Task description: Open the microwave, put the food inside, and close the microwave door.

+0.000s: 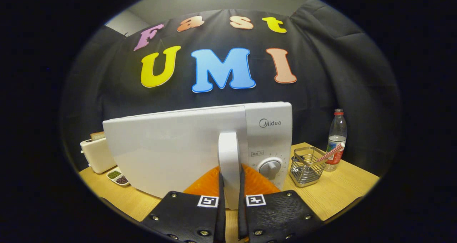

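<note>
A white microwave [269, 128] stands on the wooden table [339, 193], straight ahead of me. Its door [167, 153] fills most of the front, and the left side of the door looks swung slightly outward. A white vertical handle [228, 153] runs down the door's right edge, beside the control panel with a round dial [270, 168]. My gripper [231, 186] is shut on this handle, one finger pressed on each side of it. The inside of the microwave is hidden by the door. I cannot make out the food.
A white toaster [96, 153] with bread in it stands left of the microwave. In front of it lies a small dish [118, 177] of beans. Right of the microwave sit a wire basket [307, 164] holding a striped stick and a plastic water bottle [336, 137].
</note>
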`<state>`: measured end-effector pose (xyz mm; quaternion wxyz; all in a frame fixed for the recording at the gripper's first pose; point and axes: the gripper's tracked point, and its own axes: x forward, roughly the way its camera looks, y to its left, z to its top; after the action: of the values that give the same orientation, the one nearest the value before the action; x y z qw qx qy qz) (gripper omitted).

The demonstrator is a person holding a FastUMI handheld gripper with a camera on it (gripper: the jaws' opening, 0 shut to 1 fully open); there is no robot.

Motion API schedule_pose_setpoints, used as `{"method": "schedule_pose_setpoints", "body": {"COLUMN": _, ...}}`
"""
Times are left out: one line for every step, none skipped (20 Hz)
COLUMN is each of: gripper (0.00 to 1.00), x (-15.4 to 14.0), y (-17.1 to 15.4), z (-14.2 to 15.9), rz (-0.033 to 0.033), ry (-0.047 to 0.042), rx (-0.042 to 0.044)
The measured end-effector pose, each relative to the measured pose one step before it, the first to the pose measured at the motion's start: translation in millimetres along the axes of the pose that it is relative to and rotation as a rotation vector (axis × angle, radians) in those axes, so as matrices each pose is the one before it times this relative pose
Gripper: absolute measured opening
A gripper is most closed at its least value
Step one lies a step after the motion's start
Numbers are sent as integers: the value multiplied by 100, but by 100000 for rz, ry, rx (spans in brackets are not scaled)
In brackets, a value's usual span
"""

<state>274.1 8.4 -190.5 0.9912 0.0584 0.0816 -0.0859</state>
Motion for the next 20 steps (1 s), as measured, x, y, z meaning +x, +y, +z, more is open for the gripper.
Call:
{"method": "schedule_pose_setpoints", "body": {"gripper": 14, "x": -1185, "y": 392, "z": -273, "rz": 496, "ry": -239, "rx": -554}}
{"method": "schedule_pose_setpoints", "body": {"gripper": 14, "x": -1130, "y": 411, "z": -7, "rz": 1712, "ry": 417, "rx": 454}}
{"method": "schedule_pose_setpoints", "body": {"gripper": 14, "x": -1333, "y": 523, "z": -339, "rz": 2543, "ry": 895, "rx": 1100}}
{"method": "schedule_pose_setpoints", "body": {"gripper": 14, "x": -1409, "y": 720, "z": -59, "rz": 3309, "ry": 145, "rx": 1307}}
{"method": "schedule_pose_setpoints", "body": {"gripper": 14, "x": -1453, "y": 881, "z": -218, "rz": 3671, "ry": -317, "rx": 947}}
{"method": "schedule_pose_setpoints", "body": {"gripper": 13, "x": -1242, "y": 1005, "z": -131, "rz": 3510, "ry": -598, "rx": 120}}
{"method": "schedule_pose_setpoints", "body": {"gripper": 13, "x": -1155, "y": 894, "z": -174, "rz": 2917, "ry": -443, "rx": -574}}
{"method": "schedule_pose_setpoints", "body": {"gripper": 13, "x": -907, "y": 895, "z": -83, "rz": 2157, "ry": -403, "rx": -488}}
{"method": "schedule_pose_setpoints", "body": {"gripper": 13, "x": -713, "y": 729, "z": -156, "rz": 1657, "ry": -325, "rx": -459}}
{"method": "schedule_pose_setpoints", "body": {"gripper": 13, "x": -581, "y": 676, "z": -69, "rz": 1221, "ry": -37, "rx": -360}}
{"method": "schedule_pose_setpoints", "body": {"gripper": 13, "x": -503, "y": 658, "z": -157, "rz": 1012, "ry": 3, "rx": 38}}
{"method": "schedule_pose_setpoints", "body": {"gripper": 13, "x": -441, "y": 654, "z": -4, "rz": 1060, "ry": -57, "rx": 704}}
{"method": "schedule_pose_setpoints", "body": {"gripper": 13, "x": -445, "y": 693, "z": -149, "rz": 932, "ry": 167, "rx": 834}}
{"method": "schedule_pose_setpoints", "body": {"gripper": 13, "x": -502, "y": 736, "z": -19, "rz": 669, "ry": 165, "rx": 306}}
{"method": "schedule_pose_setpoints", "body": {"gripper": 13, "x": -530, "y": 785, "z": -210, "rz": 565, "ry": -105, "rx": 265}}
{"method": "schedule_pose_setpoints", "body": {"gripper": 13, "x": -515, "y": 951, "z": -32, "rz": 620, "ry": -284, "rx": -265}}
{"method": "schedule_pose_setpoints", "body": {"gripper": 13, "x": -557, "y": 1103, "z": -132, "rz": 930, "ry": -482, "rx": -502}}
{"method": "schedule_pose_setpoints", "body": {"gripper": 13, "x": -550, "y": 1185, "z": -73, "rz": 1294, "ry": -345, "rx": -534}}
{"method": "schedule_pose_setpoints", "body": {"gripper": 13, "x": -469, "y": 1247, "z": -166, "rz": 1414, "ry": -450, "rx": -198}}
{"method": "schedule_pose_setpoints", "body": {"gripper": 13, "x": -348, "y": 1306, "z": -89, "rz": 1546, "ry": -322, "rx": -424}}
